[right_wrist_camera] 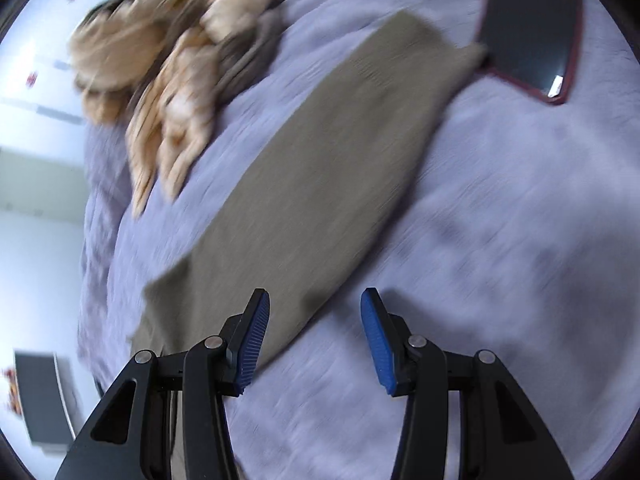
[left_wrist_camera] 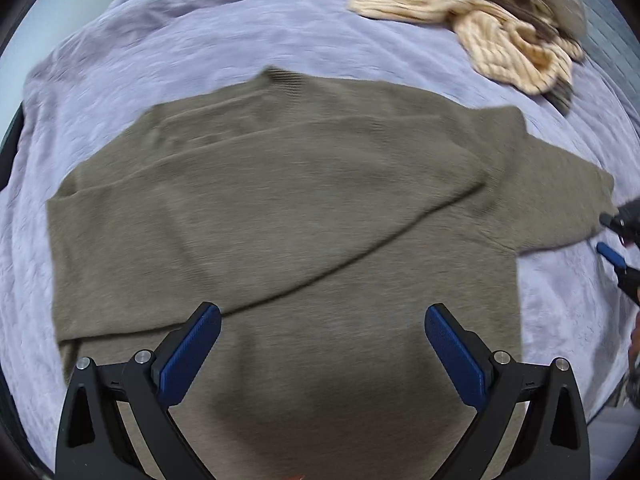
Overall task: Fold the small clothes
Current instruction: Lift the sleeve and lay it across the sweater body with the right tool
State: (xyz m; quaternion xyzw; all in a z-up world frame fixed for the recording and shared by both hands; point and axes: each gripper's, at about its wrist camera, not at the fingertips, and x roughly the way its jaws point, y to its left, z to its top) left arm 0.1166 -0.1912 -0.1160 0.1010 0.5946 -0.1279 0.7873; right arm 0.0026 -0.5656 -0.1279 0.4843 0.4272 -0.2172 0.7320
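The olive-brown knit sweater (left_wrist_camera: 280, 208) lies flat on the lavender bedspread (left_wrist_camera: 120, 60), one sleeve folded across; left gripper (left_wrist_camera: 322, 312) hovers open above its hem, right gripper (right_wrist_camera: 316, 300) open beside the outstretched sleeve (right_wrist_camera: 320, 160); crumpled cream striped garments (left_wrist_camera: 480, 12) beyond

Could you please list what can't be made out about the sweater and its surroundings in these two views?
- Olive sweater hem: left wrist view, hidden behind the left gripper and cut off by the bottom edge.
- Beige striped garment: right wrist view, motion-blurred; its type is unclear.
- Right gripper: blur hides whether it touches the sleeve.
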